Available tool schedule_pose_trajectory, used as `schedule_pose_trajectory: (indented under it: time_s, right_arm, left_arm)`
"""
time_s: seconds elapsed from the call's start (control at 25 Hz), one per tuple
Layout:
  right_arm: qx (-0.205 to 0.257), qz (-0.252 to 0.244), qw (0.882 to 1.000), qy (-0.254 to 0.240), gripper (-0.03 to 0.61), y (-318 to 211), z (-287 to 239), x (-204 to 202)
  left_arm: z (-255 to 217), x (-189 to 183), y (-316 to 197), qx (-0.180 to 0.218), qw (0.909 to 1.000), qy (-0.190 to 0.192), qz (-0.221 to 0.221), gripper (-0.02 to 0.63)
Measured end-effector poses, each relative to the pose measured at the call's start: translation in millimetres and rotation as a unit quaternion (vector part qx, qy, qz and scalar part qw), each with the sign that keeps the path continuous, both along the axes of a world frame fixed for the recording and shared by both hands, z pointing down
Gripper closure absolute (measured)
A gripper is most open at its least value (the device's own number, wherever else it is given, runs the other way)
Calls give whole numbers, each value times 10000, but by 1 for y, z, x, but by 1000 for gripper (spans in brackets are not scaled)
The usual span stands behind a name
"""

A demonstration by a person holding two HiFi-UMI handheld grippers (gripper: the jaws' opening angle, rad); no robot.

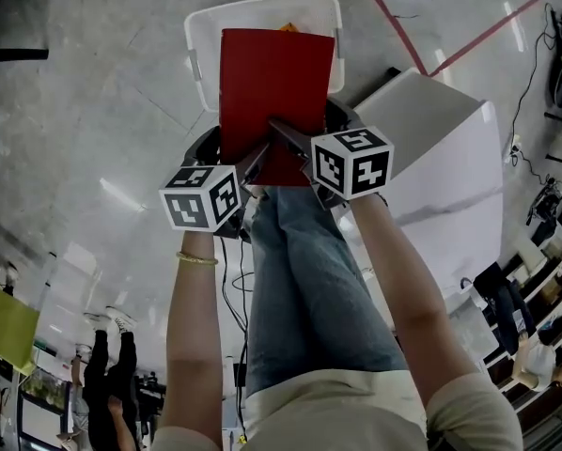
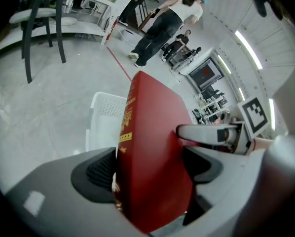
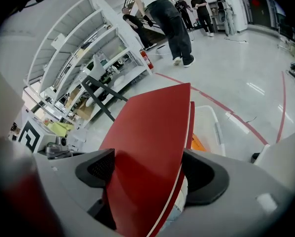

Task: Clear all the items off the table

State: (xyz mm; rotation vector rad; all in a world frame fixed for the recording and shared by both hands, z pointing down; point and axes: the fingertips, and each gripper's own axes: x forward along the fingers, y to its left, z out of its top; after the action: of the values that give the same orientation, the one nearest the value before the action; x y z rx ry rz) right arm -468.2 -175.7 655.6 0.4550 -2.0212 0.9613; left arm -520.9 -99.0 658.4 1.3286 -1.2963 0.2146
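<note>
Left gripper (image 1: 253,165) and right gripper (image 1: 290,137) both clamp red book (image 1: 276,83) above white bin (image 1: 198,36); gold spine print (image 2: 126,122) shows only in left gripper view.

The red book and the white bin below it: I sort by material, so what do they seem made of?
The red book looks like stiff card, matte, with gold print on its edge. The white bin looks like moulded plastic, smooth, one wall perforated.

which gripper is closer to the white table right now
Right. The right gripper, shut on the red book, sits beside the white table; the left gripper, shut on the same book, is farther off on the other side.
</note>
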Motion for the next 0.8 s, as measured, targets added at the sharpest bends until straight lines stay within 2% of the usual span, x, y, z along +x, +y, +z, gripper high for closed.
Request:
schedule_pose_trajectory:
  time_s: [0.36,0.6,0.8]
  right_arm:
    - [-279,170,9994,60,144,-23,33,-12]
    - [-276,-14,9993,260,172,-35,53,-20]
    - [-393,-126,9985,360,172,-39,67,-28]
  left_arm:
    - [24,-13,-20,-44,9996,123,-270,193]
    - [39,-16,-27,-182,9996,-16,-214,215]
    - [50,-23,-30,-279,9990,-41,-355,215]
